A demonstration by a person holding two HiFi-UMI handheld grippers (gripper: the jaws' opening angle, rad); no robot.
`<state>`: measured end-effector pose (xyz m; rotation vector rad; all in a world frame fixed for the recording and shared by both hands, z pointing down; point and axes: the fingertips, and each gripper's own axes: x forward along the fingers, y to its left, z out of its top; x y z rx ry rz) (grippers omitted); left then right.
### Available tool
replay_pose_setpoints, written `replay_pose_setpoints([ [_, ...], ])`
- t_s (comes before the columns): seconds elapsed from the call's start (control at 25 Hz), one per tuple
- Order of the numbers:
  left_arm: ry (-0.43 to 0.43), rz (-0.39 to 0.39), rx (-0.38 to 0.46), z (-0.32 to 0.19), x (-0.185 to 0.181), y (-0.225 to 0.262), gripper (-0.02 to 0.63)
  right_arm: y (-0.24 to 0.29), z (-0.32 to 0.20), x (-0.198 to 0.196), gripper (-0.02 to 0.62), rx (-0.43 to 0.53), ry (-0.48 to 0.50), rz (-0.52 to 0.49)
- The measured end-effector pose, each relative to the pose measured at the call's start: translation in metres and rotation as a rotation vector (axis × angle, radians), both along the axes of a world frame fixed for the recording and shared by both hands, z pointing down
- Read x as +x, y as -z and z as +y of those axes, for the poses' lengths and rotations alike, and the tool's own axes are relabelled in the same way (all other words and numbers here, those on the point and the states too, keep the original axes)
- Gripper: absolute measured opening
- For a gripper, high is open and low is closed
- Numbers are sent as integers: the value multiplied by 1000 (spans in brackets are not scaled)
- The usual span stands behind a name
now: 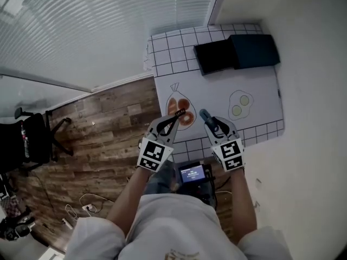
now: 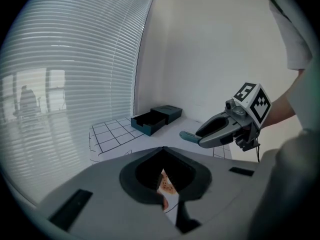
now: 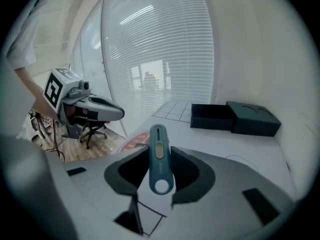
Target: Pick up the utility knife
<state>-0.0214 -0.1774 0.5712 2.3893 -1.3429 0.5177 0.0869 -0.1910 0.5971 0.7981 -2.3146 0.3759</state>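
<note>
The main risk from here is the utility knife [image 3: 158,139] twisting or sliding out of the right gripper [image 3: 159,153]. The jaws are clamped only across its slim teal body. The ring-holed tail sits back towards the gripper's camera and the longer front part pokes out past the fingertips, so a quick swing or a slackened squeeze could let it pivot and drop to the table [image 1: 260,99] below and ahead. A second hazard is contact with the left gripper [image 2: 163,151], which hangs just beside the right one at much the same height. If the two close in, the protruding nose of the knife could strike it. Whether the blade is out cannot be told. The right forearm reaches forward from the body, its marker cube facing up and the gripper tilted nose-down over the near edge of the table, with the knife clear of the surface. The left gripper's jaws are together with nothing between them, and it also angles downward. The open dark box [image 1: 236,53] lies well ahead of both.
</note>
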Motion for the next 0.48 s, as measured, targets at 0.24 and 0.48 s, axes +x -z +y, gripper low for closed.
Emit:
replay_pose_setpoints([
  [0.24, 4, 4, 32, 5, -6, 17, 5, 25, 4, 1, 137, 56, -49, 3],
  [0.48, 17, 2, 74, 3, -11, 35, 5, 43, 8, -1, 137, 95, -83, -13],
])
